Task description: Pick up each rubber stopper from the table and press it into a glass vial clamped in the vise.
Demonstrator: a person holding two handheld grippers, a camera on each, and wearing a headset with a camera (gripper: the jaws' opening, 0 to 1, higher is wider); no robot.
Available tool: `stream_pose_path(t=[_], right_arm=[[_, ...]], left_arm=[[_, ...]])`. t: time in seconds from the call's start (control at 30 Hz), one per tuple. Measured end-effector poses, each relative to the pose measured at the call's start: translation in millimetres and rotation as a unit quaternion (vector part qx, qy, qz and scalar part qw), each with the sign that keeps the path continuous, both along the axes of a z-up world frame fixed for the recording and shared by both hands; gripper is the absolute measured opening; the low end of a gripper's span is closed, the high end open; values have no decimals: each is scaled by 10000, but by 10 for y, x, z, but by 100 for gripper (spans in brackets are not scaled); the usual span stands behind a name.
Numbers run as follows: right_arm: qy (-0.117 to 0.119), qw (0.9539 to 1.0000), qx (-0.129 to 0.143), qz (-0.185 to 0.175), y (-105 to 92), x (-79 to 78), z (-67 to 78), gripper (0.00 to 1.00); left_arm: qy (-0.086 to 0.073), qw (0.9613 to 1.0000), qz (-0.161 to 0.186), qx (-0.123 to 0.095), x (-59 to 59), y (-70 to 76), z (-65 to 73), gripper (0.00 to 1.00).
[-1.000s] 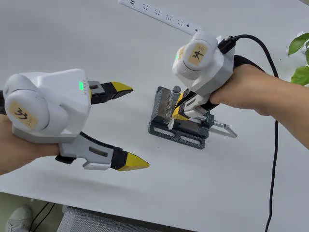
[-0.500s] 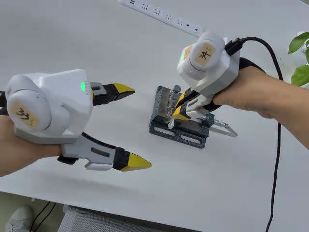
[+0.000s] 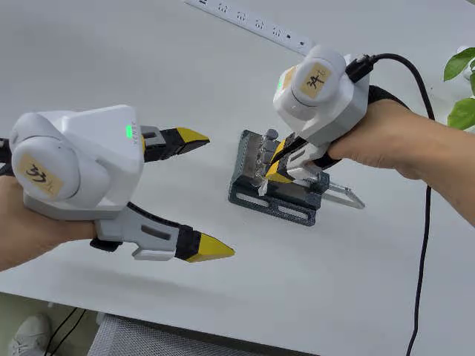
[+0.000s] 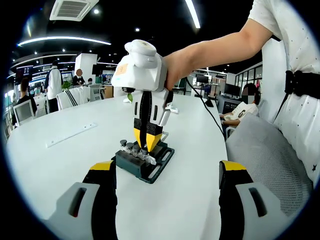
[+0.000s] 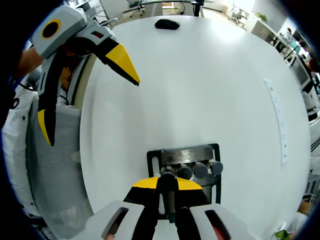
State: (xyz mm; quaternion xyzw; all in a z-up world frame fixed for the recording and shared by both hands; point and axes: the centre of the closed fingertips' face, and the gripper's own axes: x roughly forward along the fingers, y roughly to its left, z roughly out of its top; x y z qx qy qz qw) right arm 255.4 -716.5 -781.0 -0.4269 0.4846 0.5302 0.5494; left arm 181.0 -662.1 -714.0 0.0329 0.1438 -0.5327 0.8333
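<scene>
The right tool (image 3: pixel 273 169) is clamped on a rubber stopper (image 5: pixel 167 178) at the row's end in the vise (image 3: pixel 261 201); the left tool (image 3: pixel 217 194) hangs above the bench (image 3: pixel 111 59), jaws wide apart.

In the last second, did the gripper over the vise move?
Yes, slightly: judged against the vise, the right gripper's body shifted rightward, its tips staying on the stopper.

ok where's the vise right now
In the head view the vise sits right of centre on the white table, under the right gripper, whose jaws pinch a stopper, with the power strip beyond it.
</scene>
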Motion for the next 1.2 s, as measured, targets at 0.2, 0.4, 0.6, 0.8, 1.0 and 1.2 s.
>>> stream_pose_path(t=[0.2, 0.4, 0.6, 0.8, 1.0, 1.2], right_arm=[[-20, 10000, -76, 56, 1, -8, 3, 6], [-33, 9998, -177, 11, 18, 14, -8, 6], [-54, 9998, -196, -38, 11, 15, -7, 6], [-37, 9998, -175, -70, 11, 18, -19, 6], [7, 9999, -23, -155, -13, 7, -16, 6], [-63, 9998, 89, -159, -11, 13, -21, 7]], left_arm=[[-4, 10000, 0, -11, -1, -5, 5, 83], [-10, 10000, 25, -34, 4, 9, 19, 82], [-12, 10000, 54, -51, 11, 14, 23, 82], [-17, 10000, 30, -57, 12, -8, 24, 82], [-19, 10000, 7, -39, 7, -23, 26, 81], [-8, 10000, -14, -37, 0, -32, 24, 81]])
